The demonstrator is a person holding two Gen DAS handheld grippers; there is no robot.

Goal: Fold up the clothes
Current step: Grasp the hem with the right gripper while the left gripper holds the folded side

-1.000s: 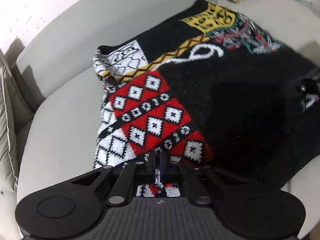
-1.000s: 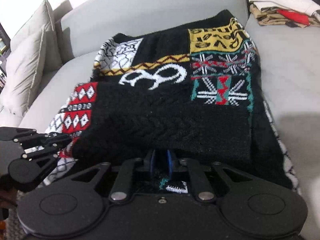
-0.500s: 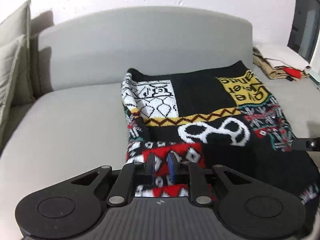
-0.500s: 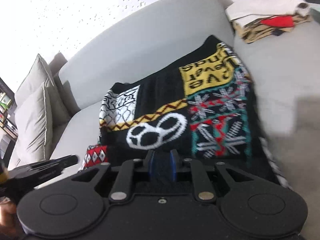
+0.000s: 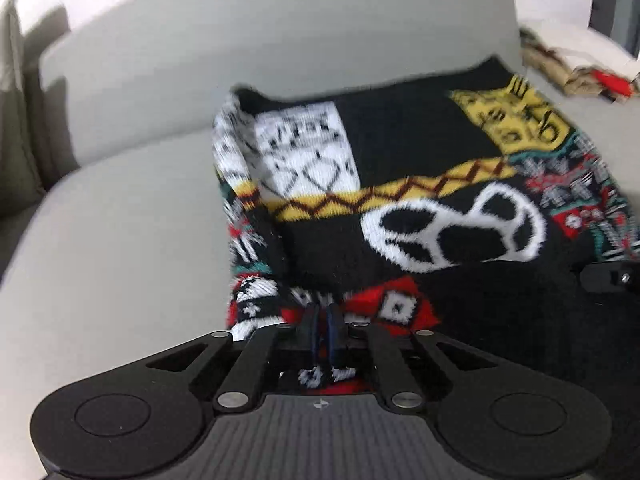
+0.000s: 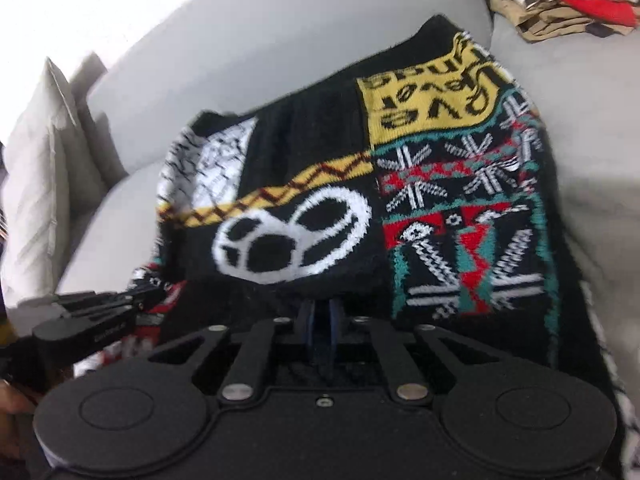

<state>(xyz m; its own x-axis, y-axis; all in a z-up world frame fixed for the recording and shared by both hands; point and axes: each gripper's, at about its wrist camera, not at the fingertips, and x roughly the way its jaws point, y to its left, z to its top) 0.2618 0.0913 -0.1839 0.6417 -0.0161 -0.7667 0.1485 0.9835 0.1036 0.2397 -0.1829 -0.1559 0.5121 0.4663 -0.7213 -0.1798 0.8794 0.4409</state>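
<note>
Left wrist: left gripper (image 5: 321, 320) clenched on sweater (image 5: 420, 216) | right gripper (image 6: 321, 320) grasping sweater edge | sofa (image 5: 120, 220)

Bright even light, motion blur, fisheye-warped edges

1. Black patchwork-knit sweater (image 6: 400, 200) lies on the seat of the light grey fabric sofa (image 5: 120, 220), far edge near the backrest.
2. Left black two-finger gripper (image 5: 322, 322) pinches the sweater's near-left edge; right black two-finger gripper (image 6: 322, 318) pinches the near edge beside it.
3. Pale cushions (image 6: 36, 184) stand left of the sweater.
4. Stack of folded tan and white clothes (image 6: 560, 4) sits far right, probably on the seat.
</note>
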